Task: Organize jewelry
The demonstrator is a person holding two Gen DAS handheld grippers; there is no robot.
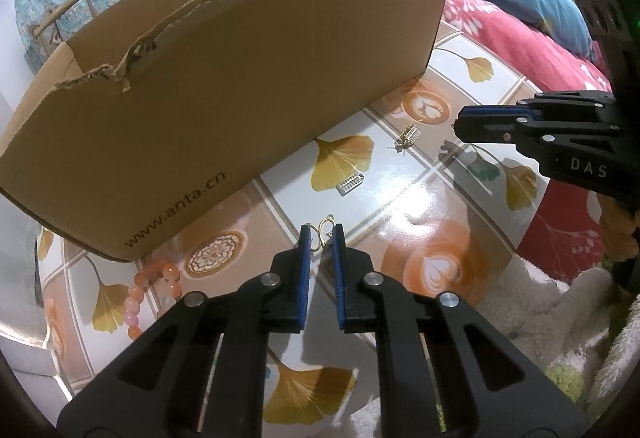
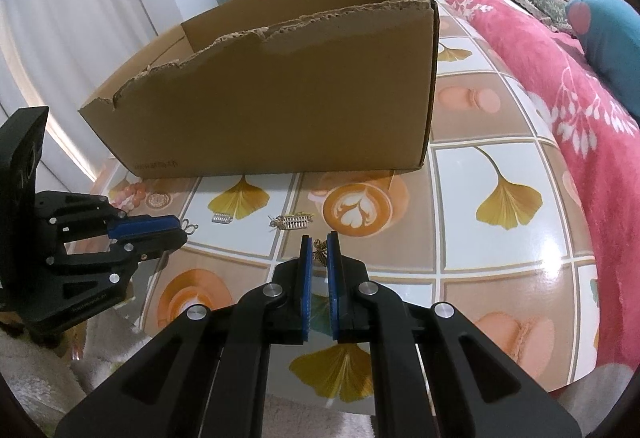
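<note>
Note that the table carries a glossy, smooth printed covering that reflects light, while the box is matt brown corrugated cardboard with a rough, torn upper edge. You will find each gripper built of matt black plastic with bright metal pins and ridged blue pads. The gold-coloured earring and the butterfly charm look like shiny metal.

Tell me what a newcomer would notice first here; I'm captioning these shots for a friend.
The big torn cardboard box at the back of the patterned table dominates. In front, each gripper pinches a small gold piece: the left gripper a looped earring, the right gripper a butterfly charm. A pink bead bracelet lies by the box's left corner.
</note>
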